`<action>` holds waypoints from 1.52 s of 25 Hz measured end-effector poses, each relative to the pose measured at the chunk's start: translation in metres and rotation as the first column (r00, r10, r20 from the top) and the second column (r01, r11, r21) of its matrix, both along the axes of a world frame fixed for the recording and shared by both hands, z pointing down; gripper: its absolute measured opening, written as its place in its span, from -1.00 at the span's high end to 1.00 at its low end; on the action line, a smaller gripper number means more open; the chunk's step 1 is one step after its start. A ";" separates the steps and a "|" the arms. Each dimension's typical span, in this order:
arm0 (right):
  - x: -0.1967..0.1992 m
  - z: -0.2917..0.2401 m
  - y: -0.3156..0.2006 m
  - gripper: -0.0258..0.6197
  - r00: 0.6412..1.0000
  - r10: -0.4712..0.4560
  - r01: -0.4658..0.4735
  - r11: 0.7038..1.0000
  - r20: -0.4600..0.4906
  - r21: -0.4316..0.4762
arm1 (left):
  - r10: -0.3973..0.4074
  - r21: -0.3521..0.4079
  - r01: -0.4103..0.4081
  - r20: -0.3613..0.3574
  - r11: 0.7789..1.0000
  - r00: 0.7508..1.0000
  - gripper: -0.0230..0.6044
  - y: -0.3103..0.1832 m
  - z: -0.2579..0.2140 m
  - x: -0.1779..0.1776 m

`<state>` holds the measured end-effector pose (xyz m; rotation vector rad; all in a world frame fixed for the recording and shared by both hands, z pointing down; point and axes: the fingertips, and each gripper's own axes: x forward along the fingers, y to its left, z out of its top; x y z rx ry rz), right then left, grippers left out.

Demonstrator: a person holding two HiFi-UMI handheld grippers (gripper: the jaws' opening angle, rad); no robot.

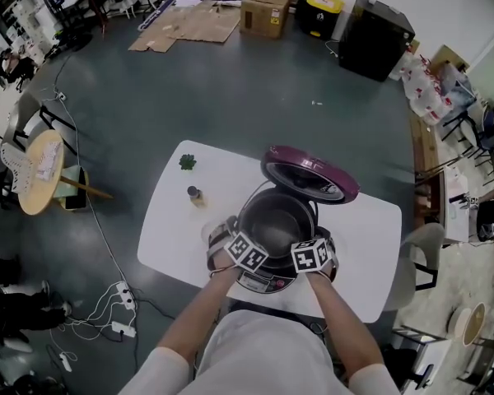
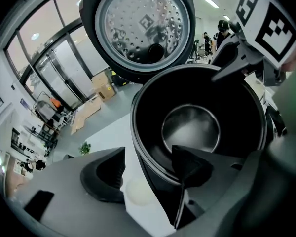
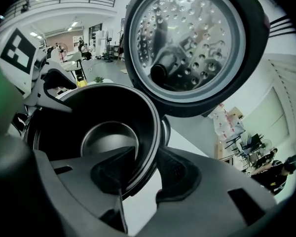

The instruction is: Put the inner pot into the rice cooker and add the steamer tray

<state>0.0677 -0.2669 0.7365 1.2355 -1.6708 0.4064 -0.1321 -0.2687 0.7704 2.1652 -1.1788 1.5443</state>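
The inner pot [image 1: 273, 219] sits inside the rice cooker [image 1: 267, 283]. Left tongs [image 2: 148, 157] and right tongs [image 3: 145, 157] straddle its rim, spread; pulled out askew, a jaw could hook and tilt it.

No legible txt, labels or nos. in any view.

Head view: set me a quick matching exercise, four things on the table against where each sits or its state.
1 lid
2 inner pot
3 small jar
4 green sprig

A inside the rice cooker
B nearest the table's far left corner
C purple, swung open
D beside the sprig, on its near side

Pairs: 1-C, 2-A, 3-D, 4-B
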 end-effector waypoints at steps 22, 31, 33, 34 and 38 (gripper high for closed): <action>0.030 -0.022 0.033 0.28 0.988 0.136 -0.144 0.982 0.069 0.124 | 0.107 0.014 -0.107 -0.289 0.994 0.951 -0.20 0.019 -0.051 0.058; 0.068 -0.029 0.070 0.27 0.969 0.218 -0.233 0.964 0.120 0.126 | 0.193 0.019 -0.199 -0.345 0.980 0.918 -0.19 0.039 -0.069 0.112; 0.078 -0.030 0.077 0.27 0.966 0.222 -0.238 0.964 0.131 0.121 | 0.194 0.015 -0.202 -0.352 0.979 0.916 -0.19 0.045 -0.072 0.125; 0.083 -0.029 0.080 0.27 0.965 0.221 -0.237 0.964 0.138 0.119 | 0.192 0.012 -0.201 -0.355 0.979 0.915 -0.19 0.049 -0.073 0.131; 0.106 -0.026 0.087 0.27 0.968 0.198 -0.216 0.970 0.156 0.113 | 0.179 0.009 -0.189 -0.366 0.982 0.913 -0.18 0.062 -0.081 0.160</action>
